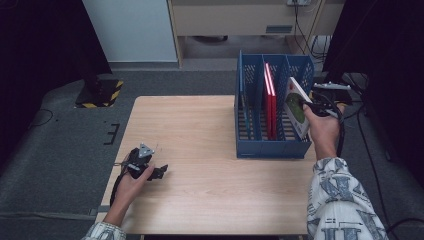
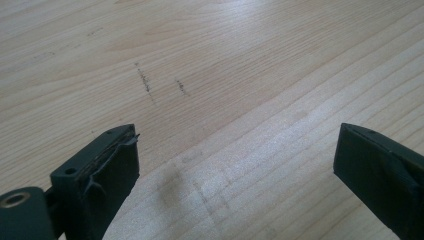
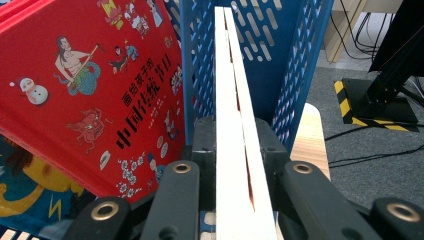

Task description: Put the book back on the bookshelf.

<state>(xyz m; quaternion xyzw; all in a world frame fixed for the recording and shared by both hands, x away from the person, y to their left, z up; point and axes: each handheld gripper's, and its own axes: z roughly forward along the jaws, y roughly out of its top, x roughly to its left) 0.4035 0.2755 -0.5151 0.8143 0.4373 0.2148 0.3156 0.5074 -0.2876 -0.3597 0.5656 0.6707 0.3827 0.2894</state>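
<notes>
Nearest, the left gripper (image 1: 159, 172) rests on the wooden table (image 1: 200, 145), jaws spread wide with nothing between them. Farther back, the right gripper (image 1: 306, 106) clamps a thin white-covered book (image 1: 296, 106), tilted over the blue file rack's (image 1: 270, 147) rightmost compartment, beside the red book (image 1: 270, 97).

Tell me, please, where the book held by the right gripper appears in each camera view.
High view: the white book is at the right, over the rack's rightmost slot.
Left gripper view: it looks at bare table.
Right gripper view: edge-on at centre, clamped between the jaws.
Shared landmark: blue file rack.
</notes>
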